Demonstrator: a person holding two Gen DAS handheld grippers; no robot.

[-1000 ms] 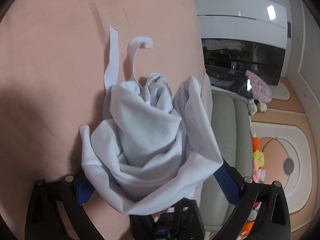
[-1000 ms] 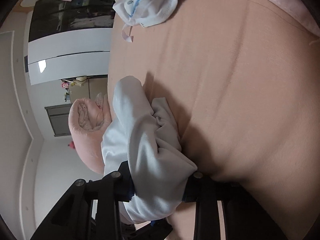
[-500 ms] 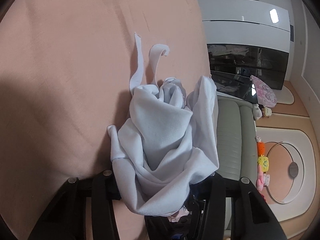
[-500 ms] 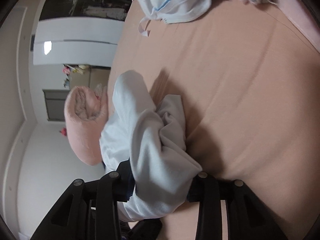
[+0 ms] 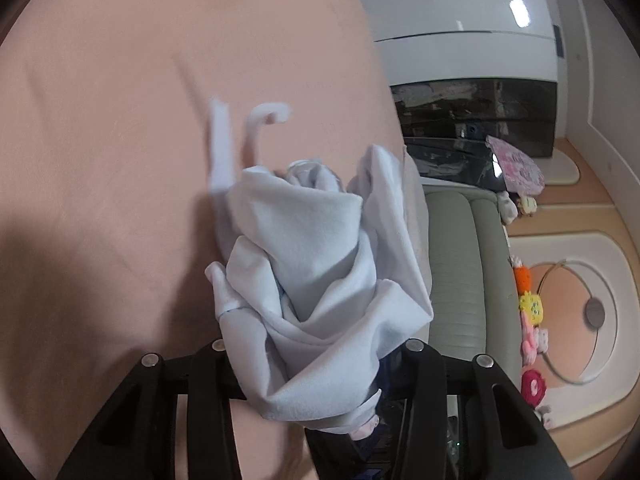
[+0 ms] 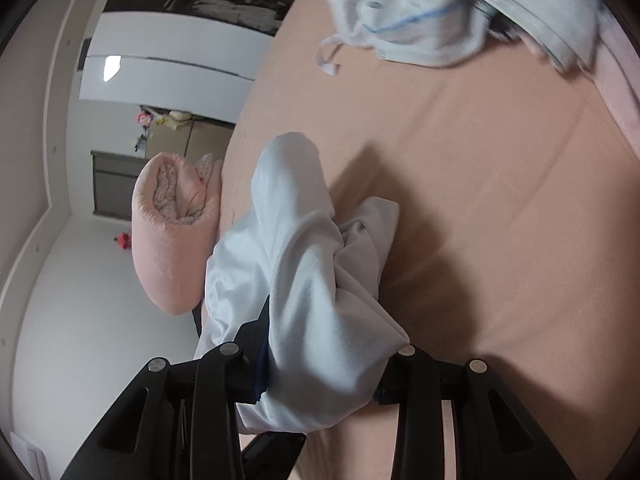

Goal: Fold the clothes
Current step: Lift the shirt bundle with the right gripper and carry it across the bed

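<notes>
- The left gripper [image 5: 316,364] is clamped on a bunched pale blue garment [image 5: 312,264] over the peach bed sheet [image 5: 120,120].
- The right gripper [image 6: 320,356] grips the same garment [image 6: 304,264]; other white clothes [image 6: 420,28] lie well apart.

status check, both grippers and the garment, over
Left hand-held gripper shut on pale blue garment. Right hand-held gripper shut on it too. Garment bunched over pink bed. White clothes pile lies well clear.
</notes>
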